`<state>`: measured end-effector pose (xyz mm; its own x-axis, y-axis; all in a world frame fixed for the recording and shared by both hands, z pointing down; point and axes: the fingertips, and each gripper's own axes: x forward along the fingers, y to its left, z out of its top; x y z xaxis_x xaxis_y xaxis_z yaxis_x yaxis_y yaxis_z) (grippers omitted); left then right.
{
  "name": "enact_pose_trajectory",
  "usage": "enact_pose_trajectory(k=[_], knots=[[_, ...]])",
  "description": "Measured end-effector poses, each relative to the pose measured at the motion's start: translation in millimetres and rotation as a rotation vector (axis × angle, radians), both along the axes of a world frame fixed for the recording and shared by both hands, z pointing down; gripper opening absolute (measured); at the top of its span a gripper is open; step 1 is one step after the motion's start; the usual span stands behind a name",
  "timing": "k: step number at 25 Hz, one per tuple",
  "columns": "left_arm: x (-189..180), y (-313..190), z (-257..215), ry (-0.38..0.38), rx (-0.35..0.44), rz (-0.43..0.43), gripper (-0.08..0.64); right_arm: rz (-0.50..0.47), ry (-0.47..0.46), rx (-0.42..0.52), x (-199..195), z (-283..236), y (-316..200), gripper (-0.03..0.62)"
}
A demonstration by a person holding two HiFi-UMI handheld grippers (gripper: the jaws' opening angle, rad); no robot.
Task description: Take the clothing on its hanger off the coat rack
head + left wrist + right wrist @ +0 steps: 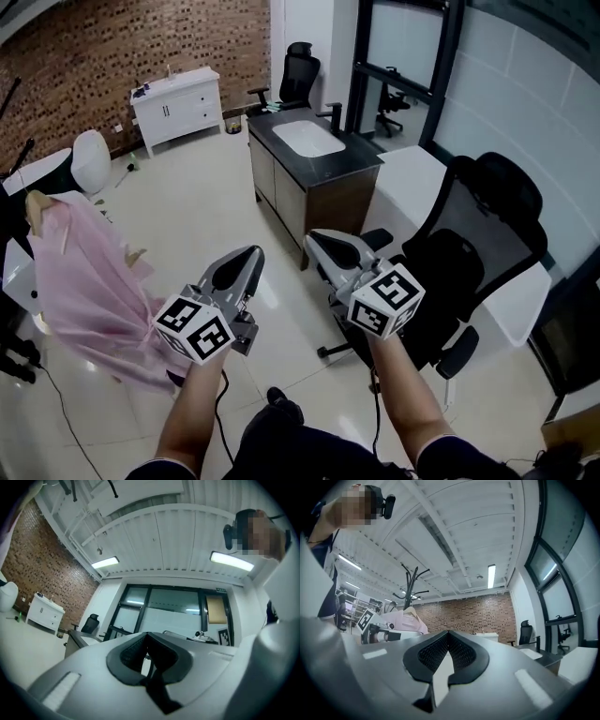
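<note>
Pale glossy tiled floor (192,220). A white cabinet (178,105) is stood on it against the brick wall (112,47). A dark sink counter (314,183) is set mid-floor, with a black office chair (473,272) placed near it.

My left gripper (251,253) and right gripper (313,238) are grey, marked with black-and-white squares; the garment (89,281) is pale pink and the brick wall (103,56) reddish-brown.

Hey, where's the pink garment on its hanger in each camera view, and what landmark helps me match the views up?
Head view: the pink garment hangs at the far left, in the lower half.
Left gripper view: not clearly in it.
Right gripper view: the pink garment is at middle left, under the black coat rack.
Shared landmark: the brick wall, at the top left in the head view, on the left in the left gripper view, and at centre in the right gripper view.
</note>
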<state>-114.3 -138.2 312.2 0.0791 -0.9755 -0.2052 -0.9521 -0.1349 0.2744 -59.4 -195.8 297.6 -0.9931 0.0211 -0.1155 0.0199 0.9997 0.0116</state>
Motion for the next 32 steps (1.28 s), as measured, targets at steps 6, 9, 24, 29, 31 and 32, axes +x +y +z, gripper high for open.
enact_pose_trajectory(k=[6,9,24,29,31,32], knots=[[-93,-6,-4,0.0,0.014,-0.147,0.012,-0.146,-0.015,0.023,-102,-8,-15,0.0],[-134,4,-9,-0.014,0.012,-0.239,0.012,-0.231,-0.03,0.032,-149,-13,-12,0.001],[-285,59,-29,-0.051,0.027,-0.688,0.012,-0.692,-0.103,0.075,-340,-34,42,0.001],[-321,64,-29,-0.053,0.022,-0.851,0.012,-0.854,-0.115,0.065,-395,-36,50,0.002],[-332,71,-30,-0.05,0.014,-0.902,0.012,-0.905,-0.113,0.061,-414,-38,58,0.0],[-337,75,-31,-0.049,0.01,-0.929,0.012,-0.932,-0.114,0.061,-423,-39,63,0.0]])
